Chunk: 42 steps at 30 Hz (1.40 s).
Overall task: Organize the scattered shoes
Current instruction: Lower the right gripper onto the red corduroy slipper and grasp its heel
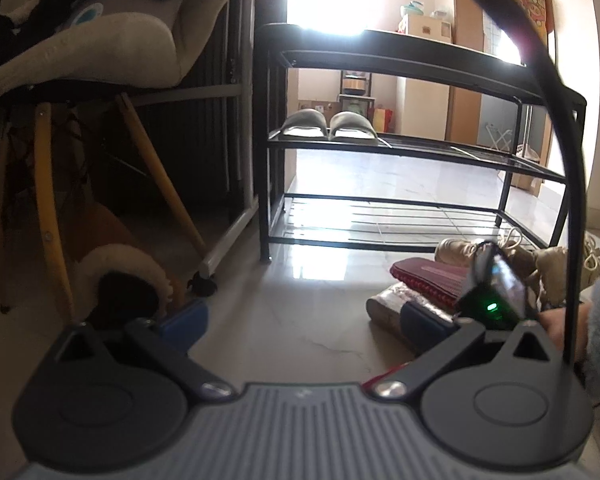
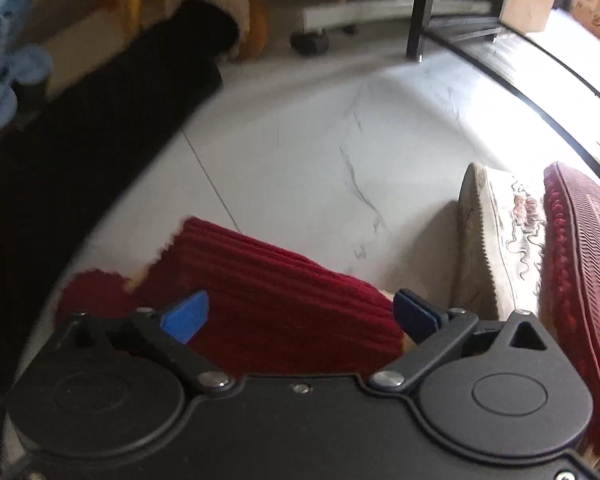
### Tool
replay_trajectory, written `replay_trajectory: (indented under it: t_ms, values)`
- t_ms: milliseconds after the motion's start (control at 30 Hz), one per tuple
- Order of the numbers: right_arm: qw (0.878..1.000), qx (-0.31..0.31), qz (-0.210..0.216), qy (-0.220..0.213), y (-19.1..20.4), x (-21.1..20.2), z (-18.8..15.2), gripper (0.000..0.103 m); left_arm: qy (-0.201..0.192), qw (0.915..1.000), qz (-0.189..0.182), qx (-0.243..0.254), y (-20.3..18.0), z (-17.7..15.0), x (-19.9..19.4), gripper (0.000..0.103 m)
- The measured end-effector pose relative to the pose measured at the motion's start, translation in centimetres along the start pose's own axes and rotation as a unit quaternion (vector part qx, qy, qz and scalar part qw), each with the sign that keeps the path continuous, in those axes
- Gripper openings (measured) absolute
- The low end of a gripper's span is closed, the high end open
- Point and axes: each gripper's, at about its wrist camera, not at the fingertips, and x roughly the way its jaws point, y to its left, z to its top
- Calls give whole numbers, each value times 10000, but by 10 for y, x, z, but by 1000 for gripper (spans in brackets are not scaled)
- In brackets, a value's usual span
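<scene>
Both tongs, left (image 1: 300, 322) and right (image 2: 300, 314), gaping wide, right straddling soft, light red slipper (image 2: 276, 300), likely pinching best at its ribbed upper.

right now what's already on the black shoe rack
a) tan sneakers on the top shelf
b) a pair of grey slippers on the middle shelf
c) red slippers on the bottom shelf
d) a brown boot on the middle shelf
b: a pair of grey slippers sits on the middle shelf of the shoe rack; no other shoes show on it.
</scene>
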Motion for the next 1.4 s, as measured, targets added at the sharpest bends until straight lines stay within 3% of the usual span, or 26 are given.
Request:
replay_trajectory:
  t_ms: [67,133,200,333,400,467,533,600,900,1067,1233,1400]
  values:
    - [9998,-64,-83,154,2,1,-1,92,-9,10000,44,-11,1,0,0,103]
    - [9993,-127,-166,307,4,2,-2,77,-7,10000,69,-59,4,-1,0,103]
    - [9984,-190,-248,461,5,3,-3,72,30,9999,87,-102,6,-2,2,103]
    - [9959,-334,-400,746,9,6,-5,72,113,9998,48,-142,3,-5,4,103]
    - [9957,-552,-323,668,10,4,-7,72,101,9999,16,-130,1,-6,2,103]
    - [9955,-761,-146,543,12,-4,-6,73,91,9999,0,-111,1,-7,1,103]
    - [9949,-889,65,481,14,-10,0,91,79,9999,22,-131,3,-7,1,103]
    - [9920,-1190,214,362,20,-17,9,98,68,9998,68,-197,6,-5,1,103]
    - [9781,-1844,196,945,41,17,11,101,101,9994,172,-274,14,-5,3,103]
    - [9851,-1365,-19,1051,43,17,8,100,166,9989,242,-374,18,-5,7,103]
    - [9897,-925,-326,1043,43,6,0,91,179,9987,229,-426,18,-5,7,103]
    - [9926,-35,-584,1064,36,-5,-9,83,180,9988,201,-401,16,-6,5,103]
